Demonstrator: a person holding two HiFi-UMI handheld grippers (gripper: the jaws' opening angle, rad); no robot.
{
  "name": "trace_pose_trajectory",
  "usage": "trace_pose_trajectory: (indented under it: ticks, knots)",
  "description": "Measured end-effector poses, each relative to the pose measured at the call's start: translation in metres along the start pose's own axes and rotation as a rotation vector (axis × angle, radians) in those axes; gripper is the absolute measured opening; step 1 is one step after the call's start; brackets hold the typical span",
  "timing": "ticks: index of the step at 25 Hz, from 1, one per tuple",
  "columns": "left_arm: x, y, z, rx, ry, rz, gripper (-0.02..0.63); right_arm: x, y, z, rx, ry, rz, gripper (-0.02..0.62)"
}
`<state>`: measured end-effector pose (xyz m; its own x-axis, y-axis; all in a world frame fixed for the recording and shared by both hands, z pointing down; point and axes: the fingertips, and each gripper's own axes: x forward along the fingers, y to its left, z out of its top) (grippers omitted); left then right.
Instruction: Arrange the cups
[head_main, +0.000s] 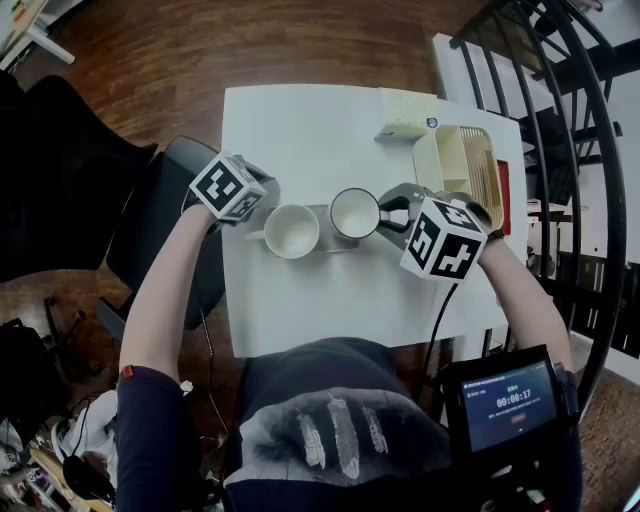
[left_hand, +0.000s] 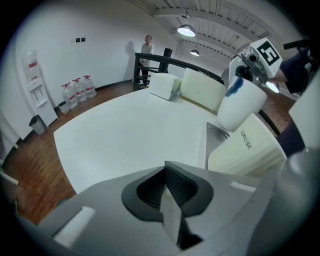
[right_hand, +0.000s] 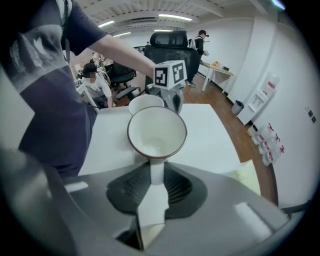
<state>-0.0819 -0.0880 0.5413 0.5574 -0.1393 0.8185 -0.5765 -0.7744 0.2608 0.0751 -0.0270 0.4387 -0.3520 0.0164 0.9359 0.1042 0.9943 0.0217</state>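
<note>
while pinched by its handle, rimmed cup (head_main: 354, 212): dark rim, white inside, mouth up, looks lifted just clear of the grey tray (left_hand: 216, 136), at the counter's middle
right gripper (head_main: 393, 213): at 3 o'clock of the rimmed cup, pointing steeply down
right fingers (right_hand: 129, 189): partly closed, pinching the rimmed cup's white handle. the handle runs straight down between the pads in the right gripper view
plain cup (head_main: 291, 231): cream, mouth up, at 9 o'clock of the rimmed cup and just beside it. printed word "concise" on its side in the left gripper view. can't tell whether it sits on the tray or next to it
left gripper (left_hand: 167, 172): at 10 o'clock of the plain cup, close to it, angled down at the counter
left fingers (left_hand: 146, 194): pressed together, nothing seen between them, plain cup off to their 2 o'clock
counter (head_main: 330, 290): white, square
cream rack (head_main: 428, 160): at 1 o'clock of the rimmed cup, by the counter's far right edge
pale green pack (head_main: 405, 113): at 11 o'clock of the rack, on the far edge
</note>
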Motion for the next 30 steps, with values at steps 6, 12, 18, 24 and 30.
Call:
trace_pose_trajectory:
  ticks: [6, 12, 18, 24, 30]
  knots:
    - [-0.001, 0.001, -0.002, -0.001, 0.010, 0.012, 0.014, 0.029, 0.019, -0.006, 0.010, 0.008, 0.036, 0.071]
    - [-0.002, -0.001, -0.001, -0.004, -0.002, 0.017, 0.014, 0.040, 0.023, -0.004, -0.024, 0.007, 0.012, 0.072]
    - [-0.003, -0.002, -0.002, -0.007, -0.002, 0.010, 0.014, 0.042, 0.024, -0.005, -0.061, 0.016, 0.011, 0.075]
    - [-0.002, -0.002, 0.000, 0.003, 0.011, 0.010, 0.014, 0.040, 0.025, -0.005, -0.009, -0.004, 0.050, 0.091]
    - [-0.001, 0.000, -0.001, 0.002, 0.006, 0.011, 0.014, 0.019, 0.025, -0.007, 0.028, -0.006, 0.077, 0.209]
